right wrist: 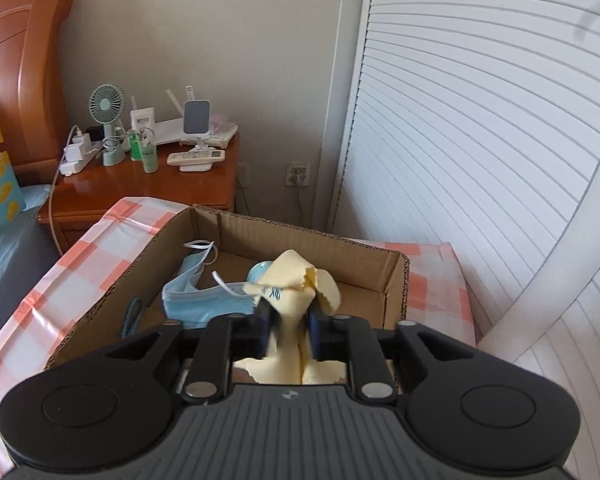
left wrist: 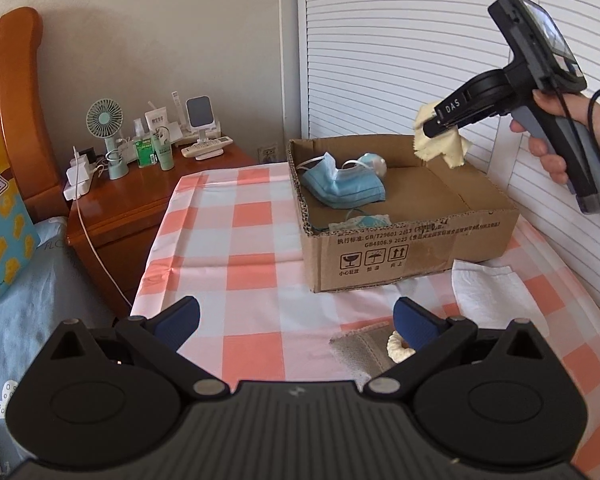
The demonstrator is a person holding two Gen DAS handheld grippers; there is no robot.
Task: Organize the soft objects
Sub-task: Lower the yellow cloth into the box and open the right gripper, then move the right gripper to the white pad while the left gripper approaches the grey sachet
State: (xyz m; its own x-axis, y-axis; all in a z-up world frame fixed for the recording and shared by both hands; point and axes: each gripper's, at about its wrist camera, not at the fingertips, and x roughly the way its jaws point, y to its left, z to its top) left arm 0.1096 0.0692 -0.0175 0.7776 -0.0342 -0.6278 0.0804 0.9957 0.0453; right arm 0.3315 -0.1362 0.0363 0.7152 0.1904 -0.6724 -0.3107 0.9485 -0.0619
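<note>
A cardboard box [left wrist: 412, 256] stands on the checked table; it also shows in the right wrist view [right wrist: 396, 284]. A blue face mask [left wrist: 342, 186] lies inside it, also seen in the right wrist view [right wrist: 204, 304]. My right gripper [right wrist: 290, 322] is shut on a pale yellow cloth [right wrist: 296, 280] and holds it above the box's far right corner; it shows from the left wrist view [left wrist: 434, 126] with the yellow cloth [left wrist: 440, 146]. My left gripper [left wrist: 296, 320] is open and empty, low over the table in front of the box. A grey cloth [left wrist: 362, 350] and a cream knitted piece [left wrist: 398, 350] lie by its right finger.
A white tissue [left wrist: 490, 294] lies right of the box front. A wooden nightstand [left wrist: 140, 196] with a fan [left wrist: 106, 120], bottles and chargers stands at the left. A bed with a blue sheet [left wrist: 28, 320] is at the near left. White louvred doors [right wrist: 480, 140] are close on the right.
</note>
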